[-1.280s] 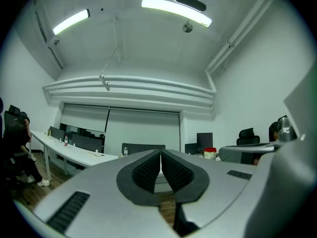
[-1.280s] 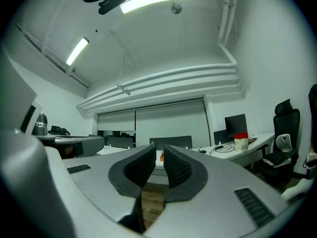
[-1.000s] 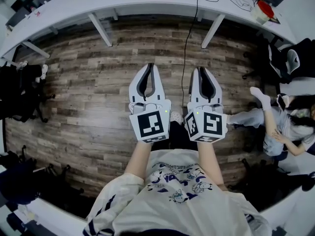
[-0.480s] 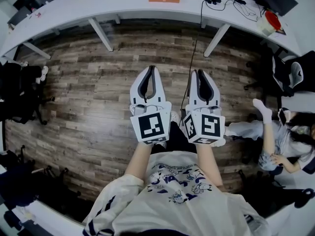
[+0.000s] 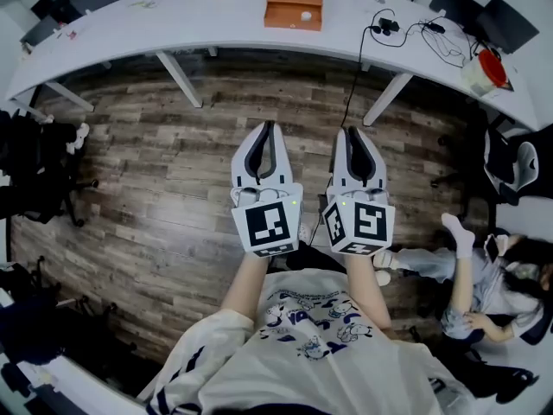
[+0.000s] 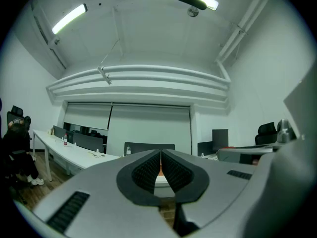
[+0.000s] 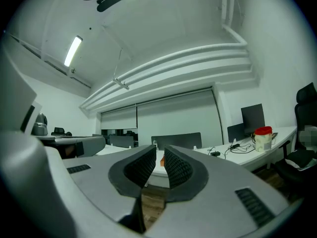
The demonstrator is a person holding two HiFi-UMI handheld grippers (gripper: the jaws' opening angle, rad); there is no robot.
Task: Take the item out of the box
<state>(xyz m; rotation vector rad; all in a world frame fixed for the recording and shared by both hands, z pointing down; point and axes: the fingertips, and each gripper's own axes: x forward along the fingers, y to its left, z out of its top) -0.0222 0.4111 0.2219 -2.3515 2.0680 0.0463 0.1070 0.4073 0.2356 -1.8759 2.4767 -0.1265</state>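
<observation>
**Two pairs of jaws shut, nothing in either**

My left gripper (image 5: 265,128) has its jaws pressed tip to tip, nothing between them; my right gripper (image 5: 352,133) has its jaws drawn together too, only a sliver of gap low between the pads, and it holds nothing; both hang side by side over the wooden floor (image 5: 155,171); one orange box (image 5: 292,7) sits on the white desk (image 5: 173,26), well apart from me; one small white item (image 5: 304,15) shows in it; one red-lidded tub (image 5: 486,67) stands towards the desk's right end.
</observation>
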